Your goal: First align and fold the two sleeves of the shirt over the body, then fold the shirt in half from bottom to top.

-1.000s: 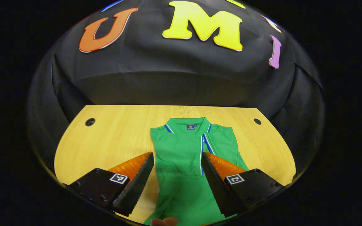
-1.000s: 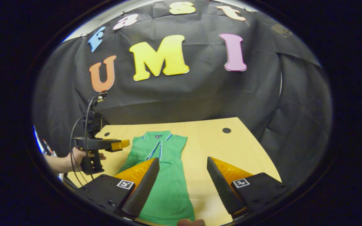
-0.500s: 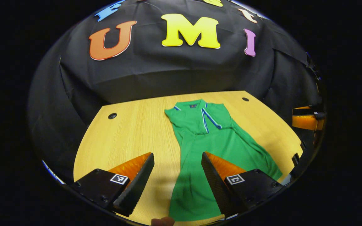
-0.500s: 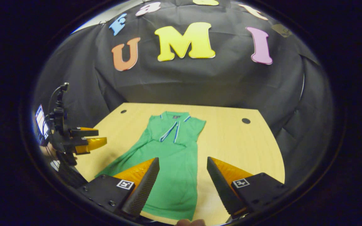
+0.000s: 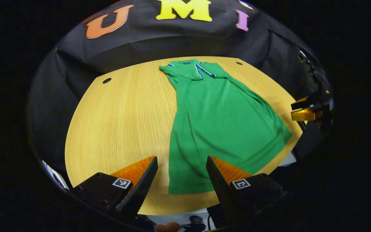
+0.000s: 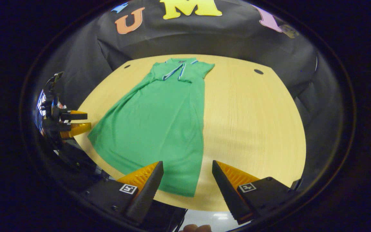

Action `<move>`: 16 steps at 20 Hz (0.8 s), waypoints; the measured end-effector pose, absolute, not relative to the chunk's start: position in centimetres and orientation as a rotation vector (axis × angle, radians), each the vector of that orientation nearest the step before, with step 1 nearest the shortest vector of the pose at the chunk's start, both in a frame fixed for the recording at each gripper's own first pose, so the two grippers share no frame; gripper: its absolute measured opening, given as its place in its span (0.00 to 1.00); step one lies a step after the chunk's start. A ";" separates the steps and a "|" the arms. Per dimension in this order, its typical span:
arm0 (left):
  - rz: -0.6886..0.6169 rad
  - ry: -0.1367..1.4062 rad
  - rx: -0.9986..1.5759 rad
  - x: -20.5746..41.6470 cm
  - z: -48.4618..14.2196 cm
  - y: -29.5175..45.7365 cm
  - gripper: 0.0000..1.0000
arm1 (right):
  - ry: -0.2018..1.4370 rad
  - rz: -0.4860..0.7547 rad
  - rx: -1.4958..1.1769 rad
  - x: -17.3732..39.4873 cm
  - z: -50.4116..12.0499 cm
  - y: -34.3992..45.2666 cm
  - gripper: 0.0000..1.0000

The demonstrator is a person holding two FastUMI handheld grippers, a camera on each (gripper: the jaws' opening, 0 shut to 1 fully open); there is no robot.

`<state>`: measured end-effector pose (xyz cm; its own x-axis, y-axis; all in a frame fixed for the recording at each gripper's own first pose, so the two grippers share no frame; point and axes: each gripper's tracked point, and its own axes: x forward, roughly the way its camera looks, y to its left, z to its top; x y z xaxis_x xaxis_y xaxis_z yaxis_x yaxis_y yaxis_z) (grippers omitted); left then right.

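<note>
A green polo shirt [image 5: 217, 122] lies flat on the wooden table [image 5: 121, 109], collar toward the far wall, both sleeves folded in over the body. In the right gripper view the same shirt [image 6: 159, 119] runs from the collar [image 6: 179, 62] down to its hem near the table's front edge. My left gripper [image 5: 181, 167] is open above the hem's left corner. My right gripper [image 6: 188, 170] is open above the hem's right corner. Nothing is held between either pair of fingers. Each gripper also appears far off in the other's view: the right gripper [image 5: 304, 111] and the left gripper [image 6: 71, 124].
The table has a round cable hole on each far corner [image 5: 107, 80] [image 6: 258, 71]. Black cloth walls close in the back and sides. Bare wood lies on both sides of the shirt. The table's front edge [image 6: 204, 206] is just under my fingers.
Both grippers have pulled back and up toward the table's front edge, staying open. The whole shirt down to its hem has come into sight.
</note>
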<state>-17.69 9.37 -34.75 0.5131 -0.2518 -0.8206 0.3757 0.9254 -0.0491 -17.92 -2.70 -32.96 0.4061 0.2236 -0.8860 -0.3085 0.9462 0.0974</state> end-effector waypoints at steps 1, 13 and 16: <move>-0.398 0.960 0.179 -18.3 -35.0 9.5 0.98 | 1.115 0.343 -0.110 -18.5 -33.7 -2.7 0.97; -0.404 1.047 0.218 -19.6 -38.5 10.4 0.97 | 1.185 0.375 -0.234 -21.6 -38.3 -1.3 0.98; -0.393 1.050 0.171 -19.7 -38.6 10.5 0.97 | 1.179 0.387 -0.253 -21.7 -38.1 -0.9 1.00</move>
